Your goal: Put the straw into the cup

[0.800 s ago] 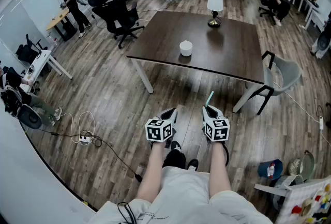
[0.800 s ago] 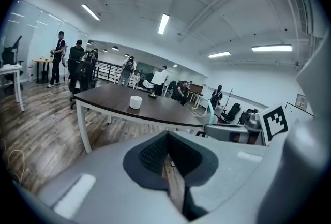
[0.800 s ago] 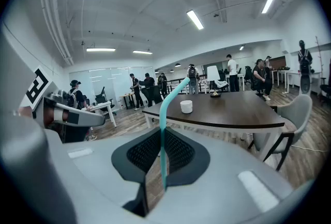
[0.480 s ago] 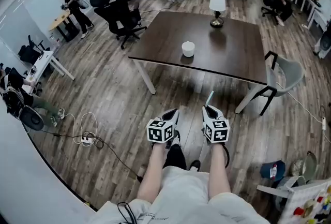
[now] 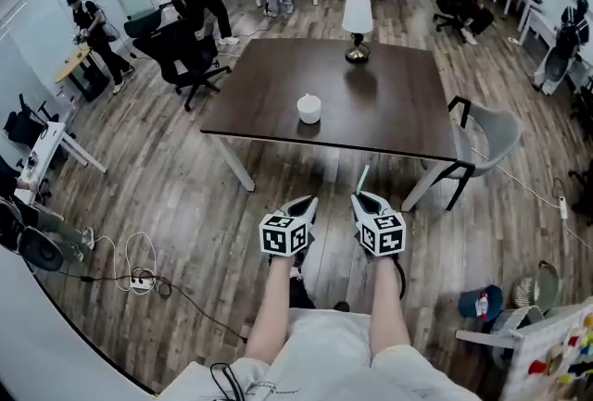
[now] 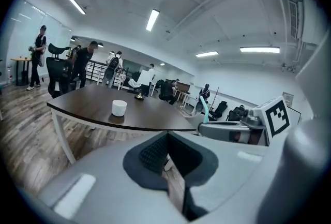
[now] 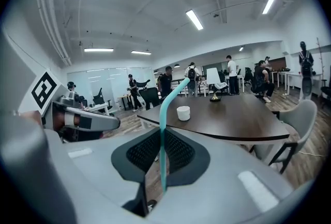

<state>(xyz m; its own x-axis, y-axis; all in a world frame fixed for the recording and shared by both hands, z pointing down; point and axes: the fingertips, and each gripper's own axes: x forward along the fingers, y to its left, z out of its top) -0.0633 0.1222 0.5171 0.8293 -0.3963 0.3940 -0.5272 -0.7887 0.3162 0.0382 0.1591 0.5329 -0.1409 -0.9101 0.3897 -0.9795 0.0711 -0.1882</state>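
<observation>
A white cup [image 5: 309, 107] stands near the front middle of a dark brown table [image 5: 389, 117]; it also shows in the left gripper view [image 6: 119, 107] and the right gripper view [image 7: 183, 113]. My right gripper [image 5: 360, 200] is shut on a teal bendy straw [image 7: 164, 130], whose tip sticks up ahead of the jaws [image 5: 363, 177]. My left gripper [image 5: 303, 205] hangs beside it, shut and holding nothing. Both are held over the floor, well short of the table's near edge.
A table lamp [image 5: 357, 24] stands at the table's far side. A grey chair [image 5: 489, 138] sits at the right corner, black office chairs [image 5: 181, 52] at the left. Several people move about the back. Cables [image 5: 139, 279] lie on the floor at left.
The view has shifted: table and cup now lie a little further left and nearer. Both grippers keep their pose, the straw still held. People at the back left have walked on.
</observation>
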